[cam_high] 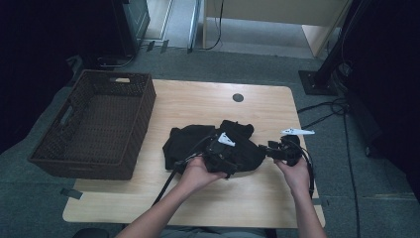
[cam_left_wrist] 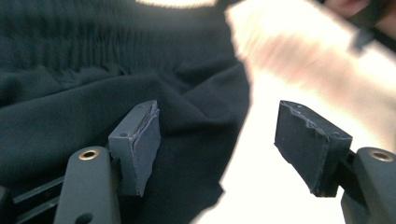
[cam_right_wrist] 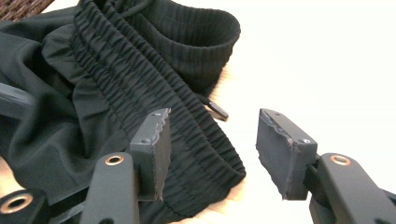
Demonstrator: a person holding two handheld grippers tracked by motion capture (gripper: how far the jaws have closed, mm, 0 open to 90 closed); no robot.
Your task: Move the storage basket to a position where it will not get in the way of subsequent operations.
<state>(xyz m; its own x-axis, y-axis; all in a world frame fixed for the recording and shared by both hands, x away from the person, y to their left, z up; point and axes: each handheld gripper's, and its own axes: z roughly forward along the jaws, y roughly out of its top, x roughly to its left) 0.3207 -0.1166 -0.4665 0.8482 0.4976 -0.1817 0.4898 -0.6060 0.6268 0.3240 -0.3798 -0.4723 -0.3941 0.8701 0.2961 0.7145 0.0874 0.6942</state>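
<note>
A black garment [cam_high: 190, 141] with a gathered elastic waistband [cam_right_wrist: 140, 79] lies bunched in the middle of the wooden table [cam_high: 208, 203]. My left gripper [cam_high: 233, 151] hovers over the garment's right part. Its jaws stand open [cam_left_wrist: 217, 123], with the cloth's edge [cam_left_wrist: 93, 70] below and between them and no pad pressing on it. My right gripper [cam_high: 272, 148] comes in from the right, level with the table and pointing left at the waistband's end. It is open [cam_right_wrist: 212, 135], with the waistband under its left jaw and bare table under the other. A black cord tip [cam_right_wrist: 217, 110] pokes out beside the waistband.
A dark wicker basket [cam_high: 141, 119] stands at the table's left, and its corner [cam_right_wrist: 18, 7] shows in the right gripper view. A round cable hole [cam_high: 237, 97] is at the table's far side. Cables [cam_high: 327, 116] lie on the floor to the right.
</note>
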